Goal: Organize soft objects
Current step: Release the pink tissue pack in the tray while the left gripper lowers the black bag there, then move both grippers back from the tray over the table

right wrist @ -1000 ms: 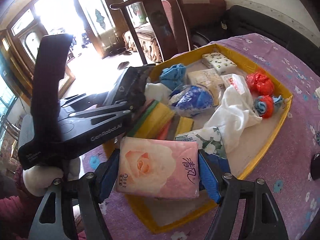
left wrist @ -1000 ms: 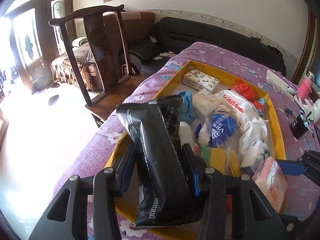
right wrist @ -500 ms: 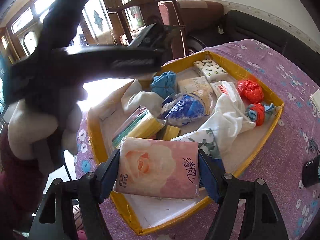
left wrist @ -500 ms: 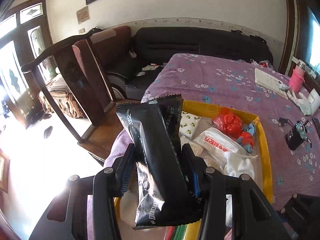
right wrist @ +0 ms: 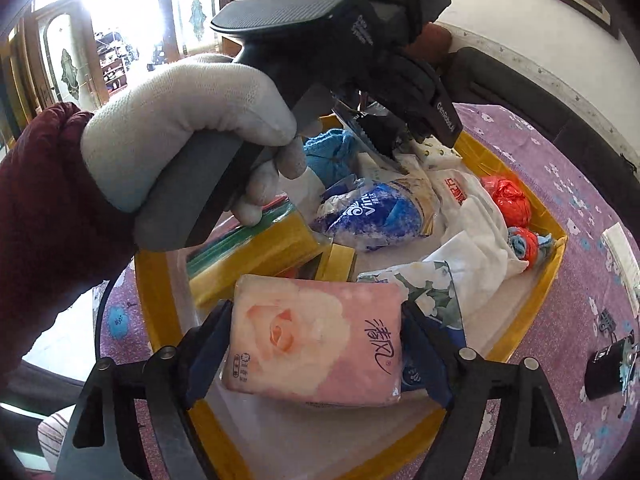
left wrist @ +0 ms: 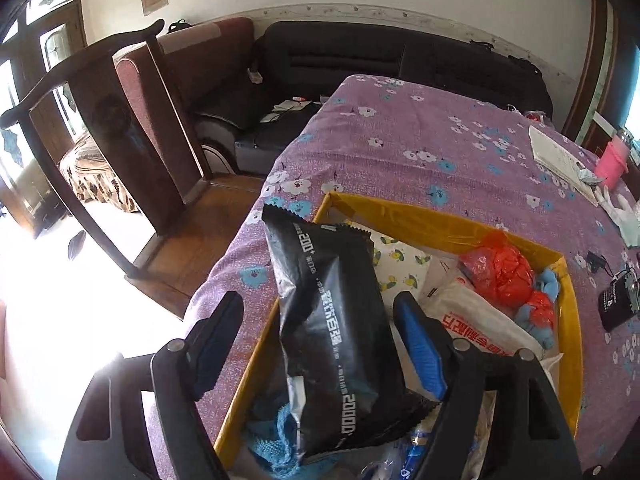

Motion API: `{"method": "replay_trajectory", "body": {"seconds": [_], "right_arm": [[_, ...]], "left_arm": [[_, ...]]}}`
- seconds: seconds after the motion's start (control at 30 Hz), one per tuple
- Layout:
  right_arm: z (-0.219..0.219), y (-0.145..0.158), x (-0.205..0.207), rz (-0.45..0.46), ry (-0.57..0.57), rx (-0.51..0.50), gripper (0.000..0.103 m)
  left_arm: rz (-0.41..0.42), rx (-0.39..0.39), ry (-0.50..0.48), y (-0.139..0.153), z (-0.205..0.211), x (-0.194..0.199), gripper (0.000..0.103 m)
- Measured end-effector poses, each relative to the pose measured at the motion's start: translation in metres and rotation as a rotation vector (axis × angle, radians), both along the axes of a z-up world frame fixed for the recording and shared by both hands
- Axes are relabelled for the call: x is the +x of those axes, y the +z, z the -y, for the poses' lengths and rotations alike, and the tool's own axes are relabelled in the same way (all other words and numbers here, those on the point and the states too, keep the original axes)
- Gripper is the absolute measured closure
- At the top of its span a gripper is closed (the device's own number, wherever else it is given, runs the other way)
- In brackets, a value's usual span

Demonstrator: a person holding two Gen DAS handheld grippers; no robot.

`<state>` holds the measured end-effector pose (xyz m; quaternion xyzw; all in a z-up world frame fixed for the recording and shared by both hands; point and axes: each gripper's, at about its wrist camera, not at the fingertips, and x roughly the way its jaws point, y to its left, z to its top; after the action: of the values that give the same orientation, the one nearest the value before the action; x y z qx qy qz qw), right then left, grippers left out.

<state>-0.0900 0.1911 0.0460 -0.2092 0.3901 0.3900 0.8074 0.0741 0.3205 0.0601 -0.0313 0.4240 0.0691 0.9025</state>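
Soft packs fill the yellow tray (left wrist: pixel 432 222) on the purple flowered table (left wrist: pixel 400 148). In the left wrist view, the left gripper (left wrist: pixel 320 334) has just been opening: its fingers (left wrist: pixel 418 344) stand wide, clear of the black pack (left wrist: pixel 336 332) lying between them at centre frame. Lower centre of the right wrist view, the right gripper (right wrist: pixel 316 344) has also been opening, the pink tissue pack (right wrist: pixel 316 340) between its fingers over the tray.

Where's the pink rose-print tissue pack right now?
In the right wrist view, the pink rose-print tissue pack sits low and central between the right gripper's fingers, over the near end of the yellow tray, beside a floral pack.
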Motion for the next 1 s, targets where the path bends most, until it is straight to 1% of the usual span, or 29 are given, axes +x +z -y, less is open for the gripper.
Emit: {"method": "replay_trajectory", "body": {"seconds": [0.03, 0.07, 0.1, 0.2, 0.3, 0.43, 0.5, 0.63, 0.73, 0.87, 1.0], "right_arm": [[0.0, 0.001, -0.002, 0.006, 0.001, 0.0, 0.01], [0.0, 0.002, -0.003, 0.01, 0.002, 0.005, 0.01], [0.002, 0.004, -0.004, 0.011, 0.004, 0.015, 0.01], [0.006, 0.013, -0.008, 0.023, 0.003, 0.049, 0.009], [0.015, 0.023, -0.014, 0.037, -0.002, 0.089, 0.009], [0.033, 0.038, -0.025, 0.086, -0.033, 0.145, 0.009], [0.047, 0.045, -0.03, 0.108, -0.059, 0.172, 0.009], [0.078, 0.054, -0.039, 0.155, -0.128, 0.202, 0.008], [0.106, 0.055, -0.041, 0.163, -0.194, 0.214, 0.006], [0.141, 0.05, -0.035, 0.14, -0.287, 0.222, 0.006], [0.176, 0.046, -0.031, 0.105, -0.362, 0.251, 0.006]], "left_arm": [[0.015, -0.008, 0.006, 0.004, -0.002, -0.002, 0.023], [0.032, -0.01, 0.015, 0.008, -0.004, -0.007, 0.019], [0.05, -0.004, 0.026, 0.013, -0.005, -0.012, 0.017], [0.104, 0.031, 0.034, 0.026, -0.001, -0.029, 0.017], [0.154, 0.099, 0.043, 0.038, 0.01, -0.049, 0.016], [0.228, 0.212, 0.081, 0.054, 0.03, -0.08, 0.016], [0.264, 0.244, 0.103, 0.063, 0.041, -0.097, 0.011], [0.334, 0.262, 0.137, 0.079, 0.061, -0.129, 0.006], [0.369, 0.247, 0.154, 0.086, 0.076, -0.146, 0.002], [0.365, 0.224, 0.155, 0.086, 0.095, -0.159, 0.001], [0.344, 0.219, 0.143, 0.08, 0.113, -0.166, 0.001]]}}
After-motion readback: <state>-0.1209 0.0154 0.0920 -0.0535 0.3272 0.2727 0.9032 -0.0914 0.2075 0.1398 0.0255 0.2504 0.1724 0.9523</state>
